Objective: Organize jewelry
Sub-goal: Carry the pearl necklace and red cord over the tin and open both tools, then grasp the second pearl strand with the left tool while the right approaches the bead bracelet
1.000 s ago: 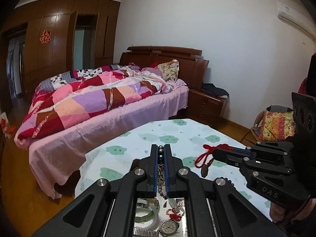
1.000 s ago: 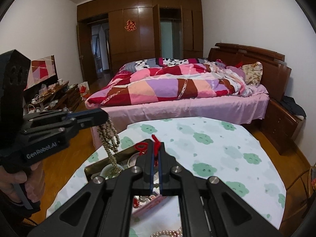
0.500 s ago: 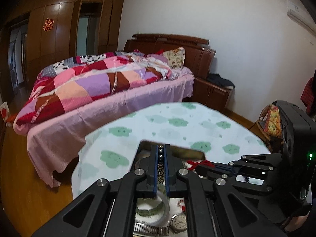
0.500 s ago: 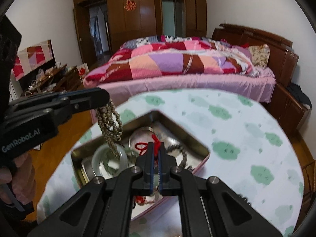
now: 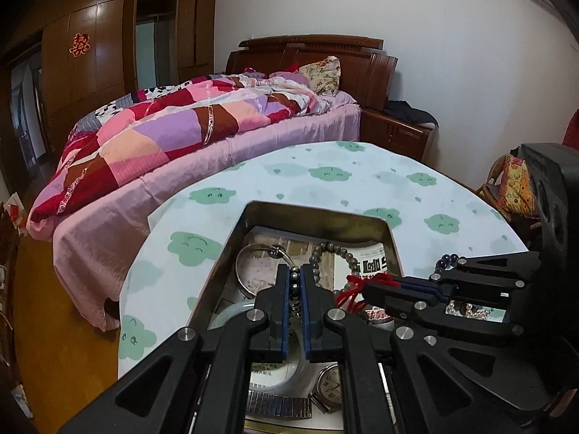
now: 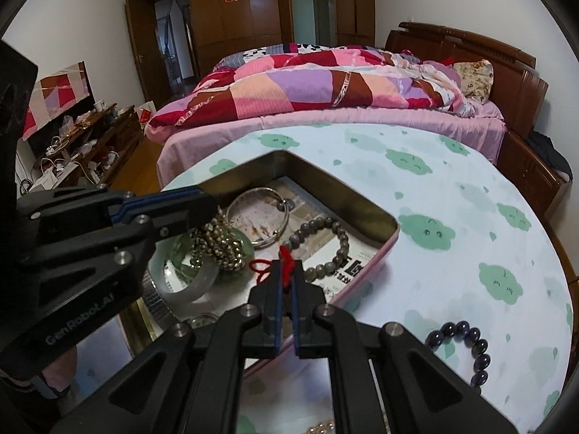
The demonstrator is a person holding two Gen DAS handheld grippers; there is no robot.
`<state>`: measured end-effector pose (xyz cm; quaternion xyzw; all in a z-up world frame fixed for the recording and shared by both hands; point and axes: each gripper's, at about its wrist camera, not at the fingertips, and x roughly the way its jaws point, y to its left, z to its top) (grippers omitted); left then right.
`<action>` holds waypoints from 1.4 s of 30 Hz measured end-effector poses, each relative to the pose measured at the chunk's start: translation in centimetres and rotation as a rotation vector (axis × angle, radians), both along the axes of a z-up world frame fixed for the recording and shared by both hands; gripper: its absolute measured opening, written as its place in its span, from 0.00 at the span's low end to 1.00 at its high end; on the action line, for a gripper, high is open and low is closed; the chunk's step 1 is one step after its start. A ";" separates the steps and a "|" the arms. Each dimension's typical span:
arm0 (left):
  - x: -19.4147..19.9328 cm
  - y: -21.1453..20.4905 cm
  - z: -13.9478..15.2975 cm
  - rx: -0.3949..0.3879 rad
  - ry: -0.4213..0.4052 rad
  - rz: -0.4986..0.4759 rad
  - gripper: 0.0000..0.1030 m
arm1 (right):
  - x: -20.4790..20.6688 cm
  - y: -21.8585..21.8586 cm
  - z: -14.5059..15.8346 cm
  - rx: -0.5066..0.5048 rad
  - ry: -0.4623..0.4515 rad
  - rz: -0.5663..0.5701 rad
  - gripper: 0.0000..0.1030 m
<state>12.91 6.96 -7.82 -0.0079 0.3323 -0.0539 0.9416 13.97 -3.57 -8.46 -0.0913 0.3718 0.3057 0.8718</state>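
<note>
An open metal tin [image 5: 318, 213] [image 6: 347, 195] sits on the round table. In it lie a silver bangle [image 6: 260, 199], a grey bead bracelet [image 6: 340, 249], a pale green jade bangle [image 6: 188, 282] and a wristwatch [image 5: 327, 385]. My left gripper [image 5: 296, 278] [image 6: 208, 204] is shut on a string of small brown beads [image 6: 217, 246], whose lower end piles on the jade bangle. My right gripper [image 6: 286, 275] [image 5: 376, 289] is shut on a red cord necklace [image 6: 284, 255] [image 5: 362, 284], low over the tin.
A dark bead bracelet [image 6: 466, 340] lies on the cloud-print tablecloth [image 6: 452, 217] right of the tin, pearls [image 6: 320, 426] at the near edge. A bed with a patchwork quilt [image 5: 173, 126] stands behind the table, a nightstand [image 5: 398, 133] beside it.
Both grippers have come down over the tin with their pieces. The brown bead string, hanging free before, now piles on the jade bangle. The red cord sits lower in the tin.
</note>
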 end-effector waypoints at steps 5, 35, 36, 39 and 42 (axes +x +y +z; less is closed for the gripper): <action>0.1 0.4 -0.6 -0.003 0.014 0.013 0.05 | -0.1 0.1 -0.3 -0.004 0.002 -0.001 0.07; -0.9 0.0 0.4 -0.001 -0.023 0.050 0.73 | -0.6 -2.5 -0.3 0.027 -0.040 -0.074 0.57; -0.9 0.0 0.4 -0.001 -0.024 0.050 0.73 | -0.6 -2.6 -0.2 0.029 -0.043 -0.076 0.58; -1.0 -0.1 0.7 -0.002 -0.026 0.050 0.73 | -0.8 -3.1 -0.1 0.036 -0.048 -0.084 0.59; -1.0 -0.6 0.6 0.007 -0.023 0.045 0.73 | -0.8 -3.9 -0.2 0.041 -0.044 -0.096 0.60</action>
